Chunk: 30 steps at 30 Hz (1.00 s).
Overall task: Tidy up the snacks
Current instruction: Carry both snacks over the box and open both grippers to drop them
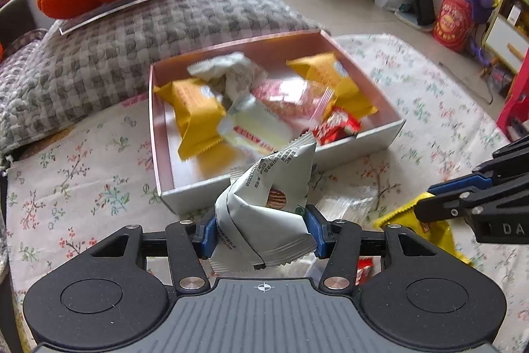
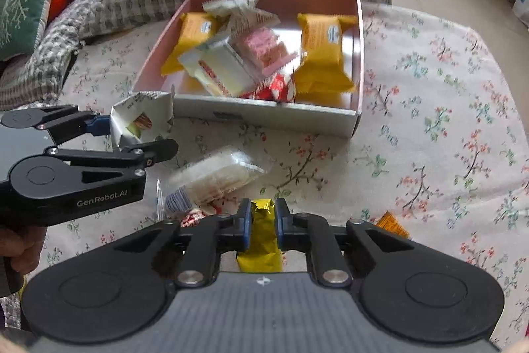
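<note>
Left wrist view, claw: I had the left claw (image 1: 263, 229) clamped on a white snack packet (image 1: 274, 197), its blue pads squeezing the crumpled wrapper from both sides.
Left wrist view, where the packet was: it hung in the air just near of the box (image 1: 363, 143), not yet over the rim.
Left wrist view, box contents: two yellow packets (image 1: 196, 113), a white one, a pink one and a small red one already lay inside, blurred.
Left wrist view, right side: the right claw (image 1: 426, 204) sat at the right edge over a yellow wrapper on the floral cloth (image 1: 82, 174).

Right wrist view, claw: the right claw was closed to a narrow gap on a yellow snack (image 2: 261, 234), pinched upright between its pads.
Right wrist view, leftovers: a clear-wrapped snack (image 2: 218, 176) lay loose on the cloth between the claw and the box, with a small red-and-white piece (image 2: 191, 217) and an orange corner (image 2: 391, 224) nearby.
Right wrist view, progress: I judged the job more than half done; two snacks were in hand, and about three waited outside.
Right wrist view, packet look: the white packet was creased and folded, printed with a biscuit picture.
</note>
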Motion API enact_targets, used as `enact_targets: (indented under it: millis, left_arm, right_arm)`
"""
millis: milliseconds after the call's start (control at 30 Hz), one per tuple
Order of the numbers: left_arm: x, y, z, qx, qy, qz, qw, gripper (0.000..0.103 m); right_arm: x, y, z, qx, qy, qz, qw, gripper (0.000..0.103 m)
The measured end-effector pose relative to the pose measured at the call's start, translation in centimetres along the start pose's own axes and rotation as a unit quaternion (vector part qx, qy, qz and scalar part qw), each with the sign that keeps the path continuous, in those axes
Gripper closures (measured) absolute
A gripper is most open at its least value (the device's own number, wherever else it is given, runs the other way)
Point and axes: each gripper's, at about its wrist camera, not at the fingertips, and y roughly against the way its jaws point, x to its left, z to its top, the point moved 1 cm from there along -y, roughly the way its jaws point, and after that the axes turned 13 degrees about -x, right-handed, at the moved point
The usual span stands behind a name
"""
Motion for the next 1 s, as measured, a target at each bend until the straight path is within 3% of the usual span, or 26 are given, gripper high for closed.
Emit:
enact_targets:
  millis: [300,467,567,833,1000]
  left_arm:
    - [0.9,1.7,2.3,-0.053,0.038,0.012,0.9978,0.053]
    - [2.8,1.8,3.8,-0.08,0.084,0.056,0.9916,0.053]
    - [3.6,1.2,4.0,-0.089,0.106,0.062,0.9885,0.053]
    - [4.0,-1.6,3.8,-0.099,0.1,0.07,0.9876,0.053]
    - [3.3,-3.2,3.3,-0.105,0.064,0.079,0.9893,0.053]
  right_arm:
    - [-0.7,2.5,2.3,-0.067,0.004,-0.01,0.998,0.091]
    - [-2.0,4.7,5.2,-0.145,-0.025,-0.008,0.989,0.091]
    - [-2.4,4.8,6.5,-0.188,-0.036,-0.023,0.981,0.091]
    - [-4.8,1.8,8.2,-0.21,-0.129,0.005,0.969,0.091]
    - [-5.3,-0.3,8.2,-0.206,-0.179,0.038,0.961,0.091]
